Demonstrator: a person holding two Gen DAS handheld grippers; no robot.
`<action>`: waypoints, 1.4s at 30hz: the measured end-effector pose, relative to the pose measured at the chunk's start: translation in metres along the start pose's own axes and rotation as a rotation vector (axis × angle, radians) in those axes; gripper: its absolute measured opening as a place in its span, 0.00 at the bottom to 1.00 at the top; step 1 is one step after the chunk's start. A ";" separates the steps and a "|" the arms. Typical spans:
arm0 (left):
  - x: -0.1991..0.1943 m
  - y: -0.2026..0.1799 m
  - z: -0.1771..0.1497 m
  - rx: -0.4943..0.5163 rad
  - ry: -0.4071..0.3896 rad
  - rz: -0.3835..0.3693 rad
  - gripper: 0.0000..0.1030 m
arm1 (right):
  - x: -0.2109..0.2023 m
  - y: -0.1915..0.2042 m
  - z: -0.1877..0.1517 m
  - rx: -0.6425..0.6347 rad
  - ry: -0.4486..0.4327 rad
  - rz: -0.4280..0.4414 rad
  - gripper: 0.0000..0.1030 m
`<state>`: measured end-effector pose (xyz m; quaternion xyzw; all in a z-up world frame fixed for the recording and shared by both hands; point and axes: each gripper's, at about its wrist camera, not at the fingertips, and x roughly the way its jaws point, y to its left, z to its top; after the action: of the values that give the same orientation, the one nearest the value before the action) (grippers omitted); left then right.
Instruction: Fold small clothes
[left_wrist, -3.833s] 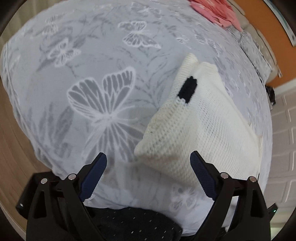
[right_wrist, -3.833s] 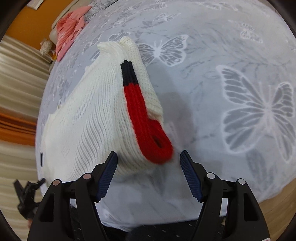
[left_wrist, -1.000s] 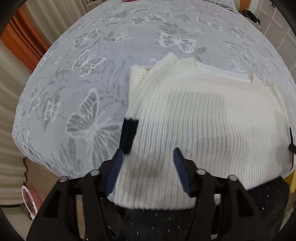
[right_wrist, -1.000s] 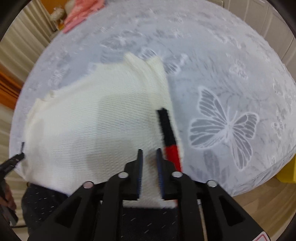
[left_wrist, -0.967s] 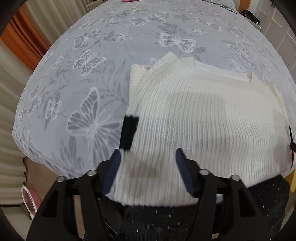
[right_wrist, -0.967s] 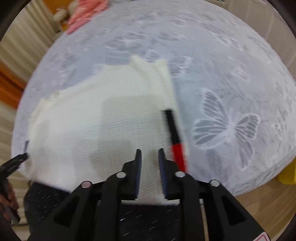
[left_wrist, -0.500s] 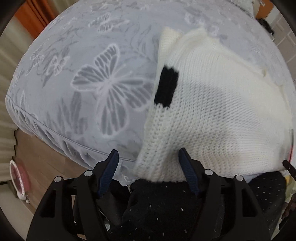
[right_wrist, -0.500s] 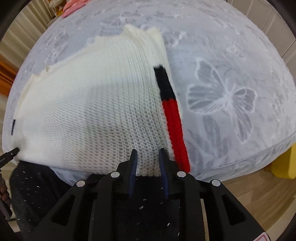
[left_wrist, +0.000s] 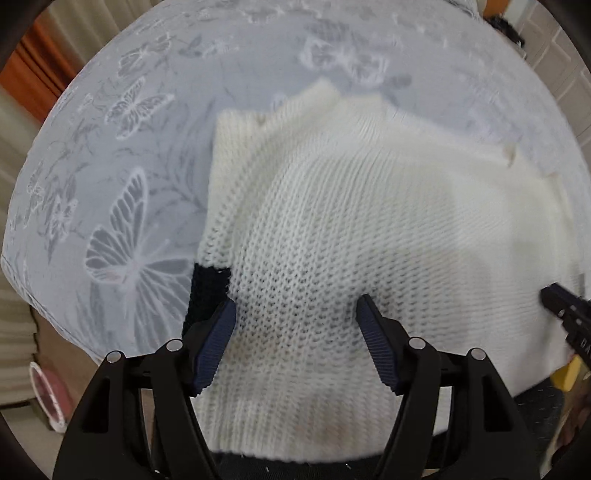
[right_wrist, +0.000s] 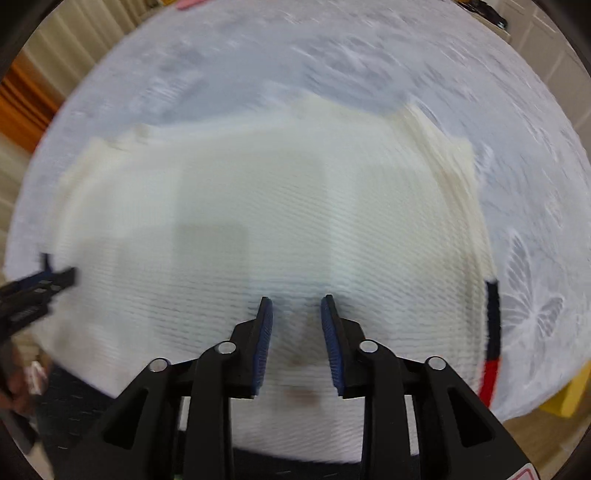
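While both sets of jaws sit apart over the knit, the left gripper (left_wrist: 295, 314) is wide open and the right gripper (right_wrist: 296, 314) only narrowly, neither holding anything. White sweater (left_wrist: 369, 221) lies folded on the butterfly bedspread (left_wrist: 110, 166), long axis sideways, black sleeve stripe (left_wrist: 207, 291) at its left edge.

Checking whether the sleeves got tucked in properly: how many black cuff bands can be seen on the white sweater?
2. One black band sits at the sweater's left edge; another, above a red stripe, at its right edge.
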<state>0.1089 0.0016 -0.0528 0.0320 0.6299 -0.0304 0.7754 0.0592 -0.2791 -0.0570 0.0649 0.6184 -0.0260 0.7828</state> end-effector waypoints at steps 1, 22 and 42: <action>0.001 0.000 -0.002 0.018 -0.016 0.004 0.68 | -0.001 -0.012 -0.005 0.021 -0.015 0.028 0.24; 0.016 0.019 0.047 -0.076 0.003 0.004 0.74 | 0.008 -0.118 0.056 0.235 -0.001 -0.040 0.08; 0.019 0.110 -0.027 -0.546 0.009 -0.339 0.54 | 0.009 0.091 0.030 -0.222 0.071 0.015 0.20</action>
<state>0.0959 0.1135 -0.0757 -0.2825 0.6144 0.0110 0.7366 0.1017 -0.1925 -0.0523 -0.0165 0.6441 0.0508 0.7630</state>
